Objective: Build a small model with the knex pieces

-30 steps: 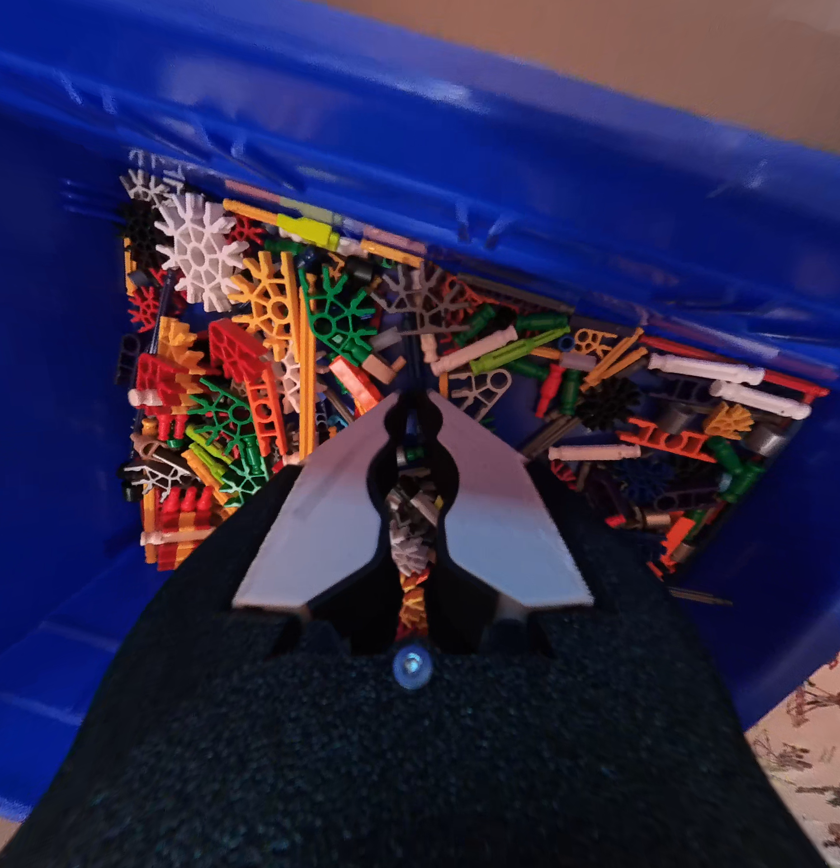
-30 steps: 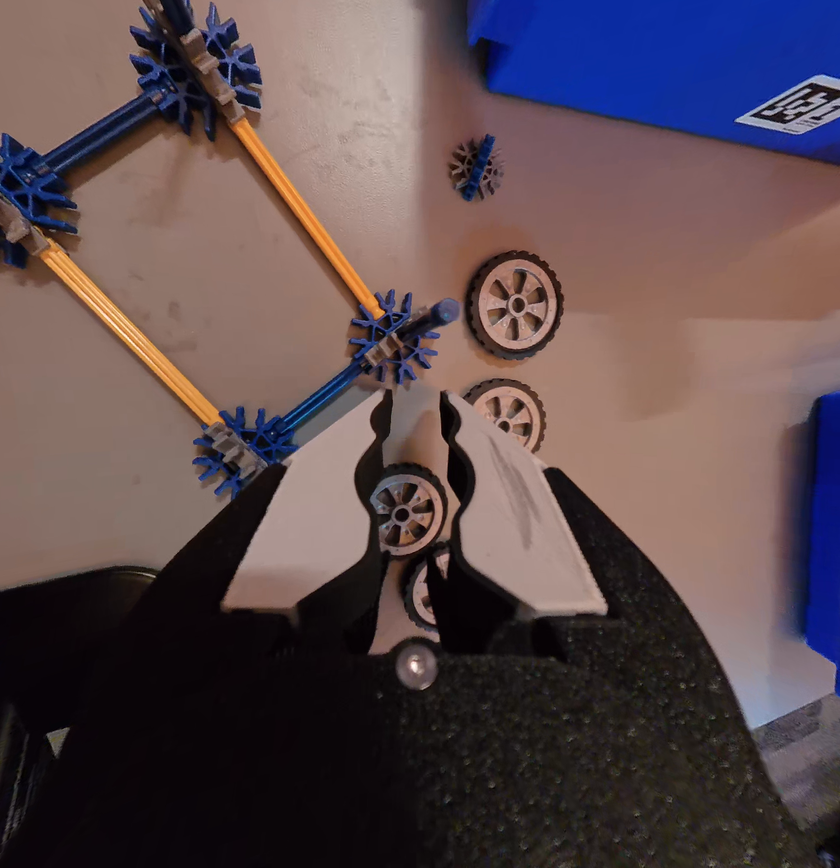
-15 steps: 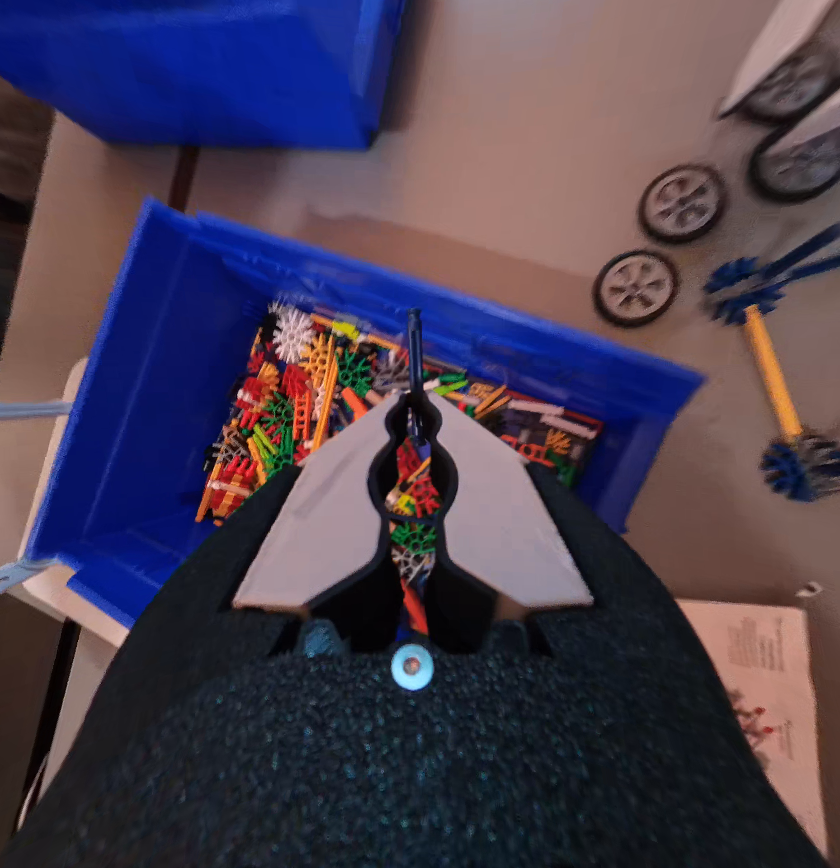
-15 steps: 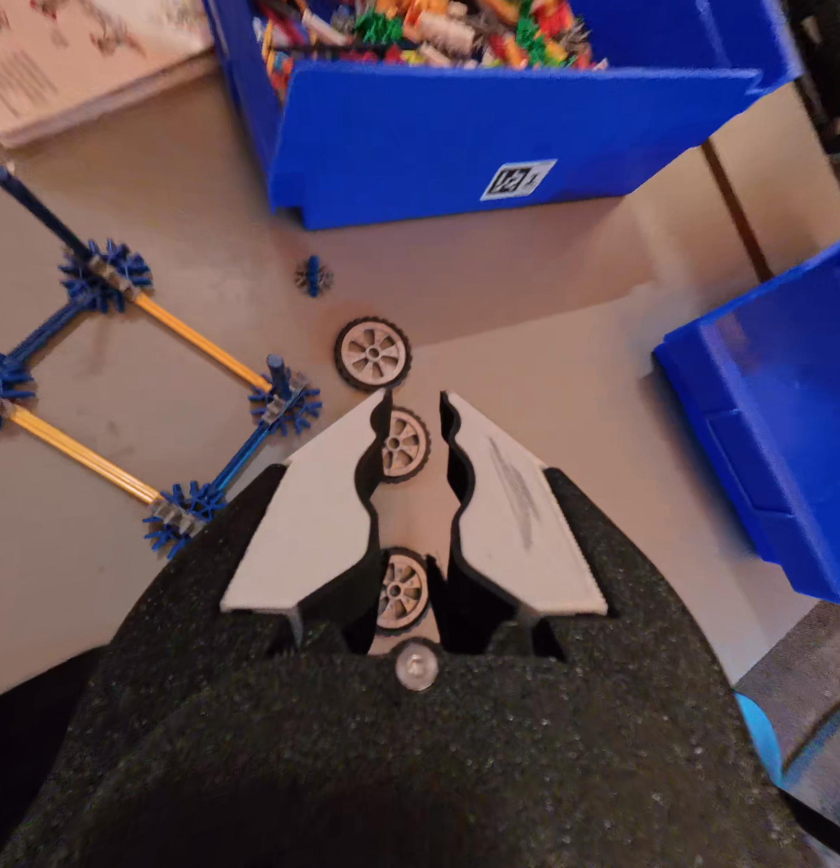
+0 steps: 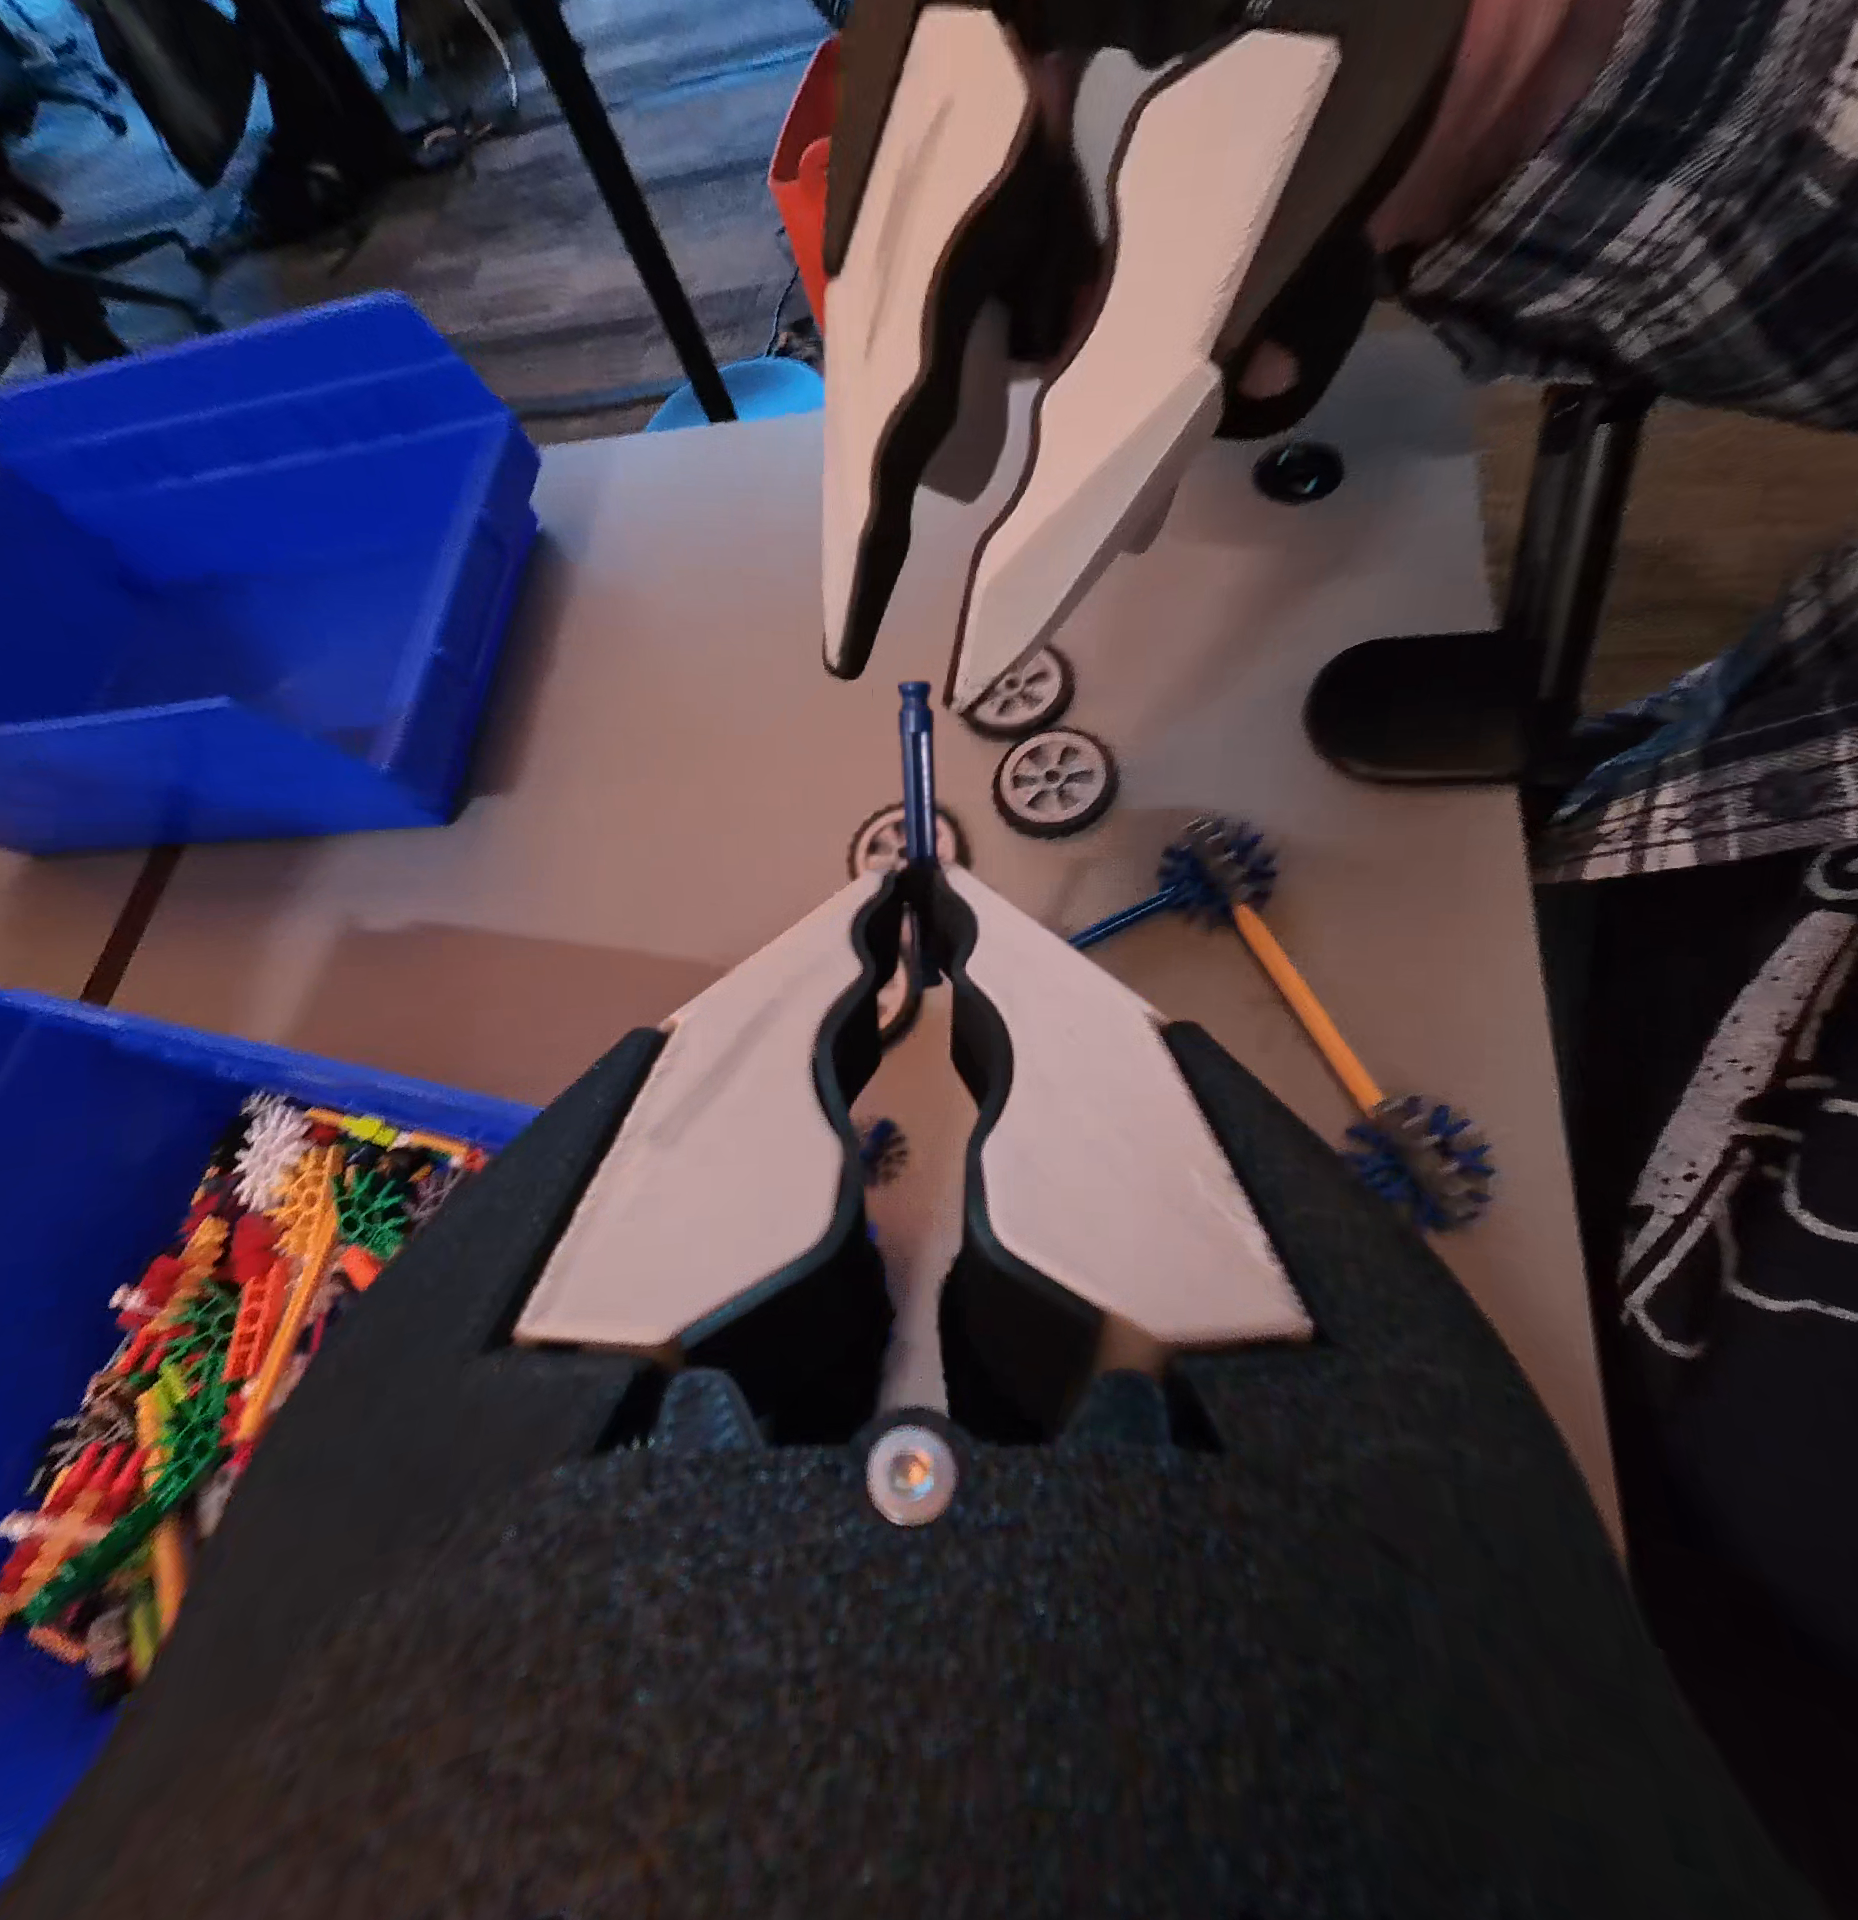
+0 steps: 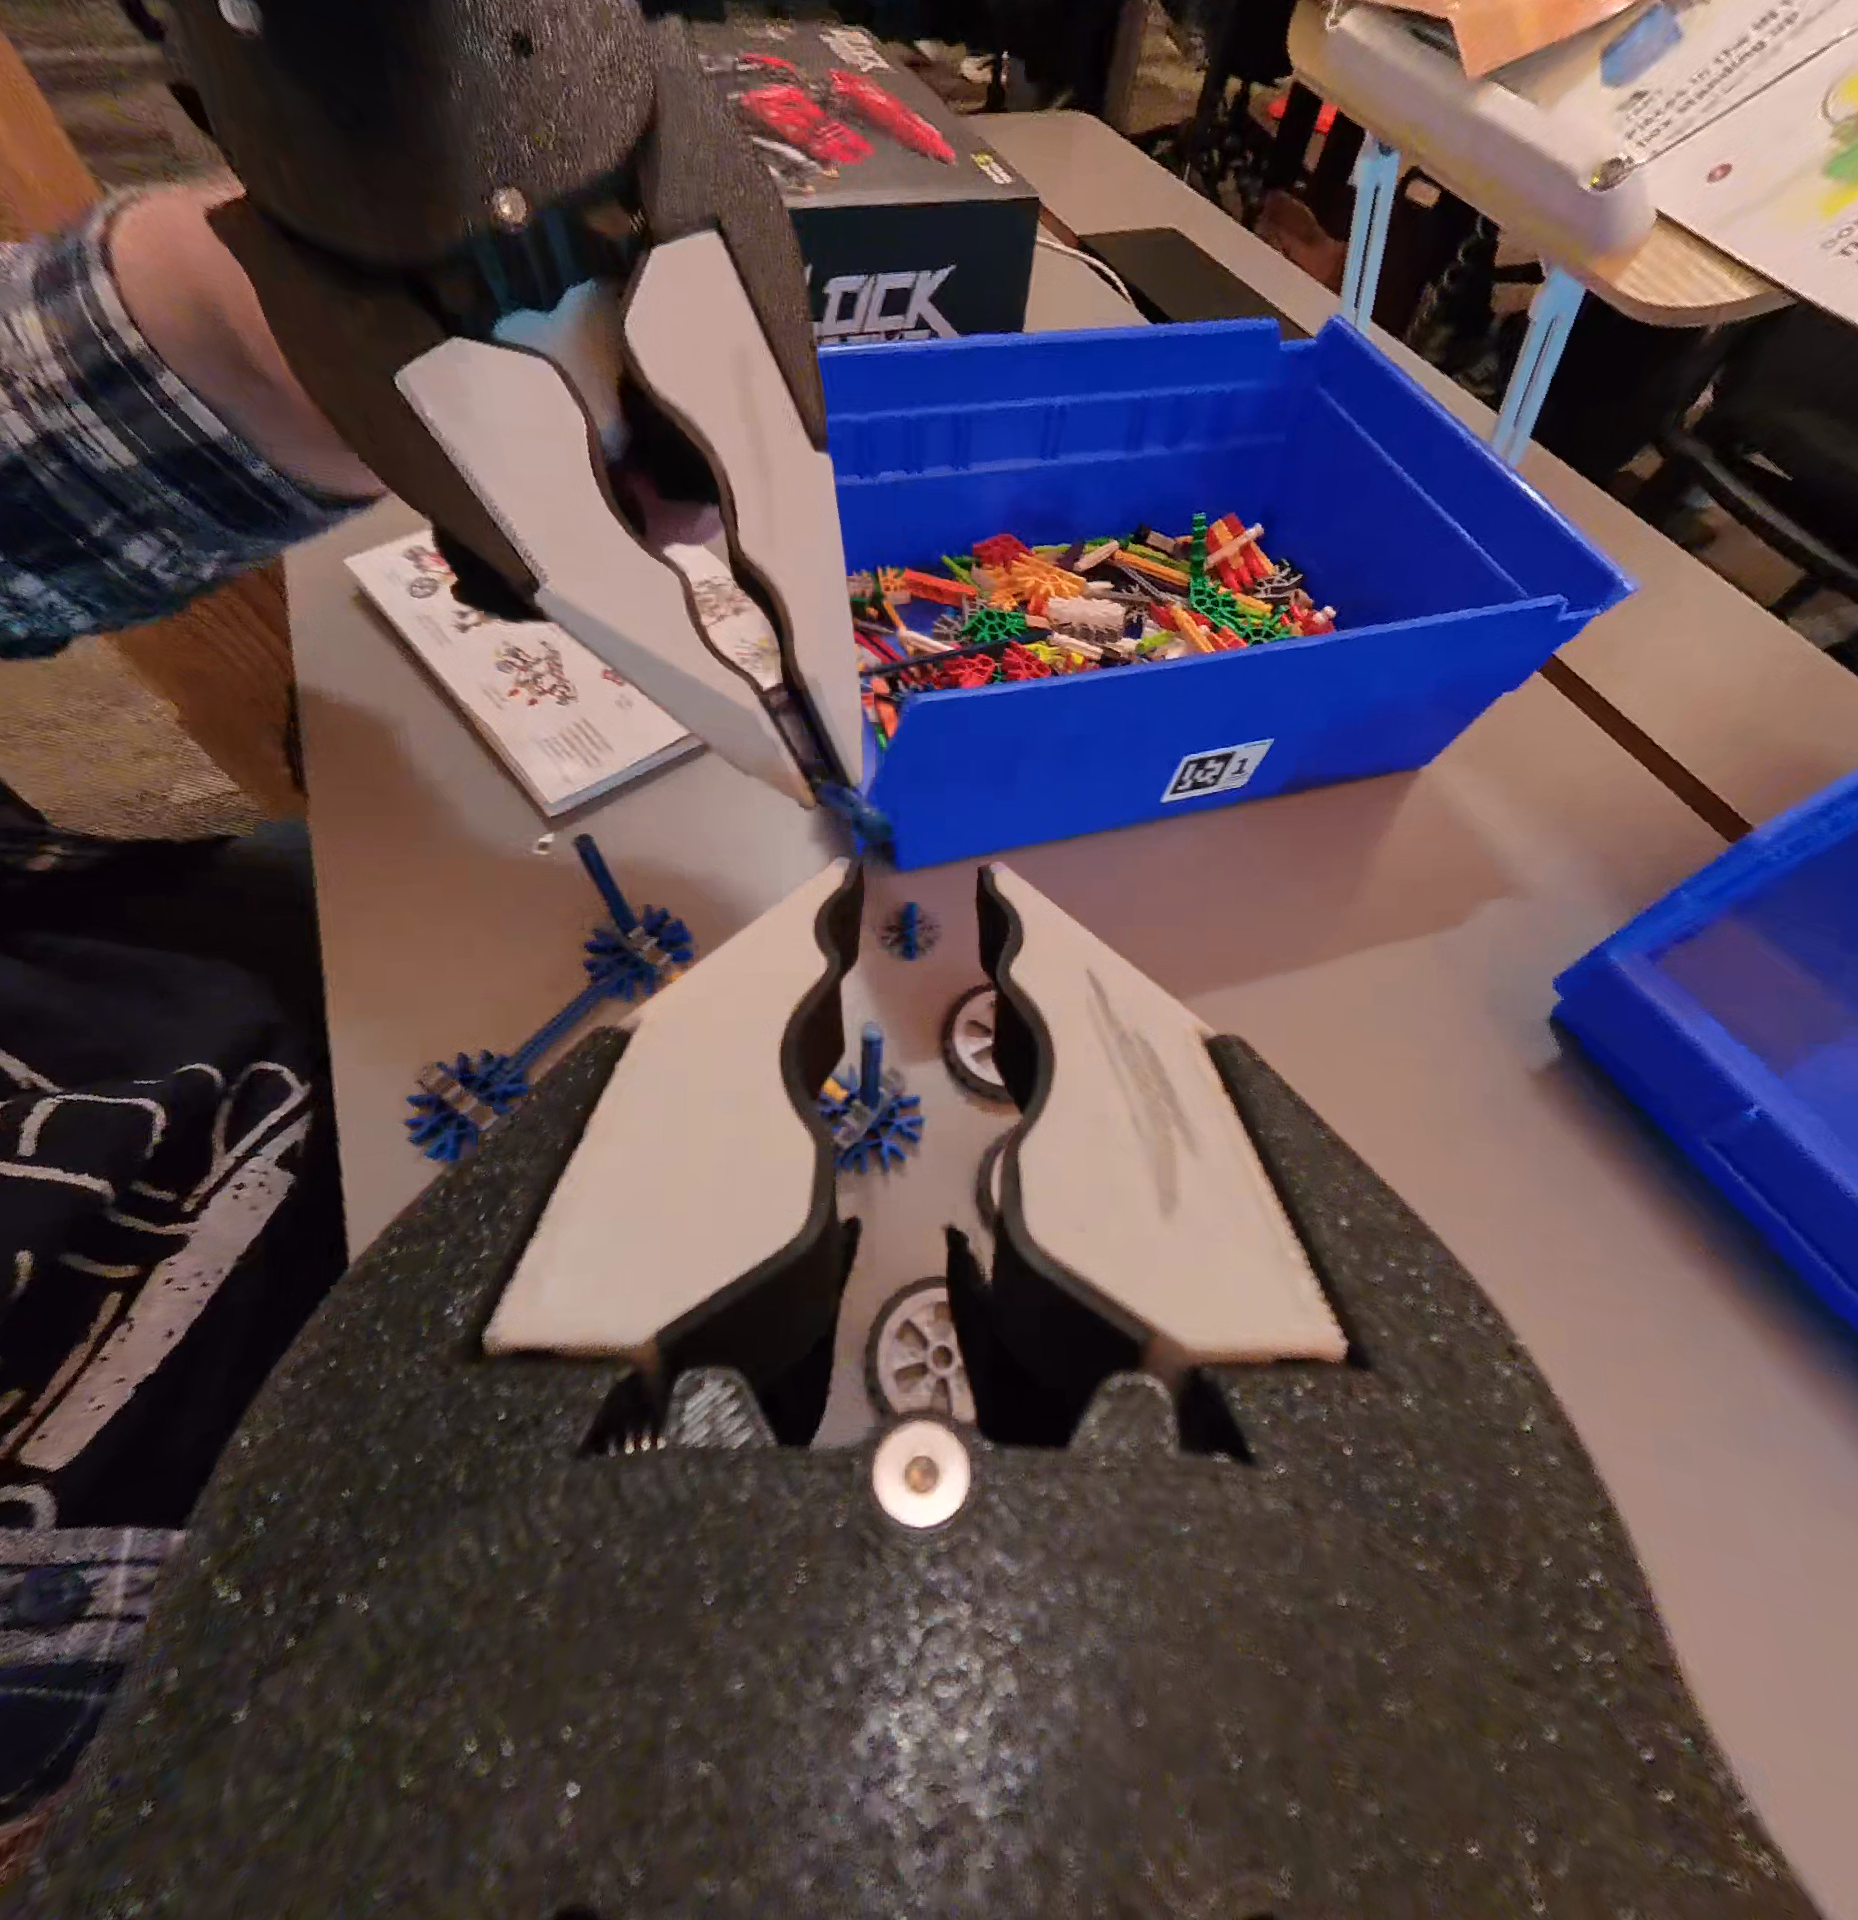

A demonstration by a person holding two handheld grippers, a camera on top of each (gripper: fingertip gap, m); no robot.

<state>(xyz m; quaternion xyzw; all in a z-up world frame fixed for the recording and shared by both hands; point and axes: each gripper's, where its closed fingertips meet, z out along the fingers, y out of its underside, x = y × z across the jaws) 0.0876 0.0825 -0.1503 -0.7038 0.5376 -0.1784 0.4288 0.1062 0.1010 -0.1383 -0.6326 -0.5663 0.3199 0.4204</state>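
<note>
The left gripper [image 5: 912, 883] holds a short blue rod [image 5: 914, 769] upright in closed jaws, above the bench [image 5: 644, 748]. The right gripper [image 6: 920, 883] faces it with jaws narrowly parted and empty, tips near the rod's end. Below lie a partly built blue-and-yellow frame [image 6: 551, 1039], apparently unfinished, four wheels [image 5: 1055, 781], and a blue bin [image 6: 1216, 727] of parts.

Tabletop [image 5: 634, 727] tan-grey. Bins [image 6: 1216, 727] bright blue, one filled with red, orange, yellow, green and white pieces [image 6: 1091, 603]. Rod [image 5: 914, 769] dark blue. Wheels [image 5: 1055, 779] grey hubs, black tyres. Tongs [image 5: 920, 883] pale grey, black-edged, black speckled body. Sleeve [image 5: 1652, 208] dark plaid.
</note>
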